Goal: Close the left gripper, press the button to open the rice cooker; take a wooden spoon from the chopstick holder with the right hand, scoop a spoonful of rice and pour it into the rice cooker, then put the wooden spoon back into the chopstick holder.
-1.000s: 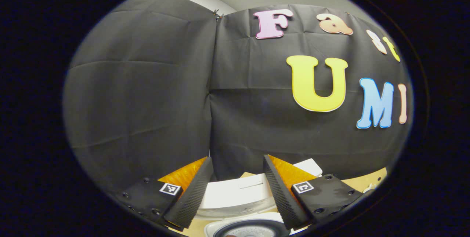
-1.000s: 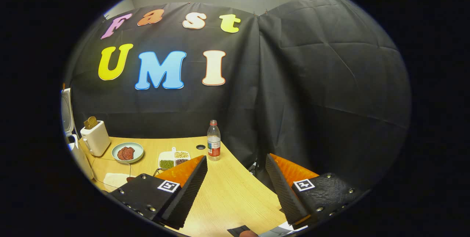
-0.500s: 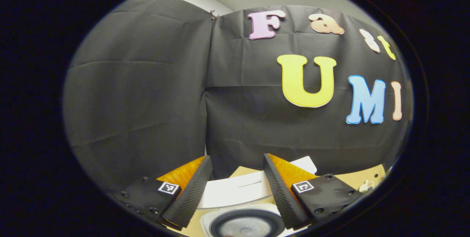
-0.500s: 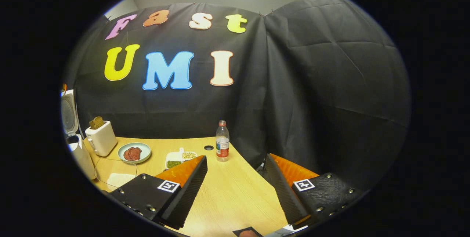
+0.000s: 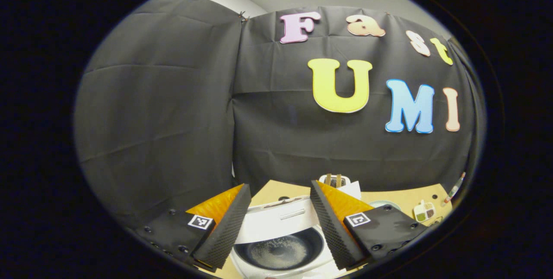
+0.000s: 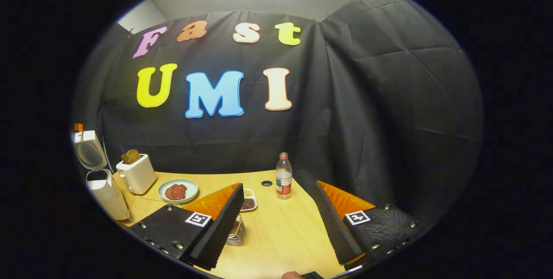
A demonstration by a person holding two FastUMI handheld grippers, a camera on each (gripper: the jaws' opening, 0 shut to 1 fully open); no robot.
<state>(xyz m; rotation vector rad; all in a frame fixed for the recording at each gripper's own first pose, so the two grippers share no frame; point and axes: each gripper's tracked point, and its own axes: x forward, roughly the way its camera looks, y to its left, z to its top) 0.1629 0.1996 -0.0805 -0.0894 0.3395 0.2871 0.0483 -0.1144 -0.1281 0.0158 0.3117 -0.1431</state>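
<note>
The white rice cooker (image 5: 276,227) stands with its lid up and its dark inner pot (image 5: 281,251) showing between my left gripper's fingers. A pale film lies on the pot's bottom. My left gripper (image 5: 280,185) hovers above the cooker, open and holding nothing. The right gripper view has the rice cooker (image 6: 103,190) at the far left, lid (image 6: 88,151) raised. My right gripper (image 6: 278,184) is open over the wooden table (image 6: 281,236), nothing between its fingers. A small metal holder (image 6: 237,232) peeks out beside the left finger; what it holds is hidden.
Behind the cooker stand a white toaster (image 6: 136,173) with toast, a plate (image 6: 178,190) of reddish food, a divided dish of beans (image 6: 249,202) and a water bottle (image 6: 284,175). The toaster (image 5: 339,182) is also beyond the left gripper. The black cloth wall closes the table's far side.
The left gripper view has pulled back and swung right, bringing the cooker's open pot into sight. The right gripper view has tipped down and shifted; the metal holder has appeared. Both grippers stayed open.
</note>
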